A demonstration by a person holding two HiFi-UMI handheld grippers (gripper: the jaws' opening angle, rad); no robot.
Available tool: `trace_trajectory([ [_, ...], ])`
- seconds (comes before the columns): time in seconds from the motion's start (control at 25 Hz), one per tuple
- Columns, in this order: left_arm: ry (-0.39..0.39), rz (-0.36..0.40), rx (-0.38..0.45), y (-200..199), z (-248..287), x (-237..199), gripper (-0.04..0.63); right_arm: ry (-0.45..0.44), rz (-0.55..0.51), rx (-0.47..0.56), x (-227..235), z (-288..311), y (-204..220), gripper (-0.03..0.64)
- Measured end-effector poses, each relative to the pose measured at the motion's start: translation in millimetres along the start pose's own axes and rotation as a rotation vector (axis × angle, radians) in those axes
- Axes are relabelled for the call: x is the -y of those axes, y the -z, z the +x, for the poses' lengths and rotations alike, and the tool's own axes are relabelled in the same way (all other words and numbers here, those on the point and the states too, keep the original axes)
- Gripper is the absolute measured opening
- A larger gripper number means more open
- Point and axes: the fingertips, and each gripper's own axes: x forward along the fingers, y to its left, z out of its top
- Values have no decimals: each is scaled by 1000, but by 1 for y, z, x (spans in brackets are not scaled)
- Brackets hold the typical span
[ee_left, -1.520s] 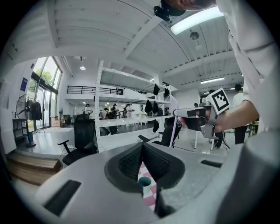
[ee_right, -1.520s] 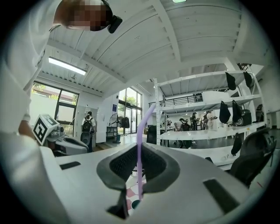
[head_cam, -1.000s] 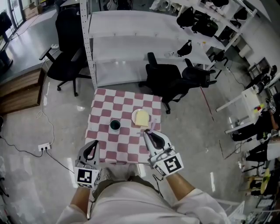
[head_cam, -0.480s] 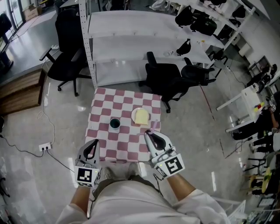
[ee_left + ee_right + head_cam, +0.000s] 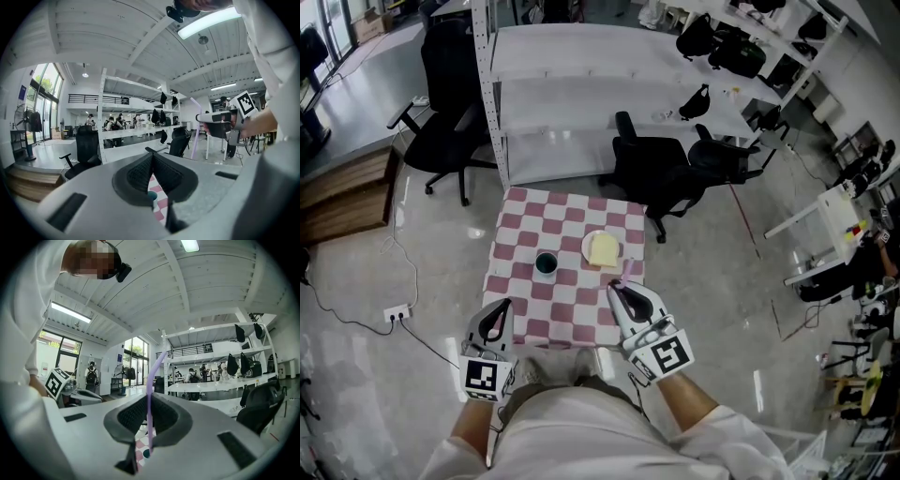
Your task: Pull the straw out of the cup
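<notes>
**Straw (image 5: 149,394) clear of the cup (image 5: 546,265), pinched in the right tongs (image 5: 616,286)**

Head view: we see the checkered bench (image 5: 525,314) at the centre of the frame. The dark cup stands on it left of centre. To the right of the cup is a white plate (image 5: 587,246) carrying a yellow piece (image 5: 604,251). The left tongs (image 5: 502,307) sit over the bench's lower left edge, and the right tongs over its lower right edge. Both are apart from the cup. Black office chairs (image 5: 652,173) and a white shelving rack (image 5: 581,84) fill the upper part of the frame.

Left gripper view: we see the dark pads of the left tongs pressed together with nothing between them. The cup's teal rim (image 5: 151,195) peeks out just below them, over the pink and white checks. At the right of the frame the purple straw (image 5: 194,131) rises beside the right tongs.

Right gripper view: the right tongs are closed narrow on the straw. The straw stands upright between the pads and bends toward the upper right at its top. Its lower end hangs free above the checks, with the cup (image 5: 146,453) small at the bottom centre of the frame.
</notes>
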Motion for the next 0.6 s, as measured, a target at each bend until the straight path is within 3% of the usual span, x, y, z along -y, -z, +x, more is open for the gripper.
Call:
trace_trajectory([
  [0.6, -3, 5, -1, -1, -5, 2, 5, -3, -3, -7, -1, -3, 1, 26],
])
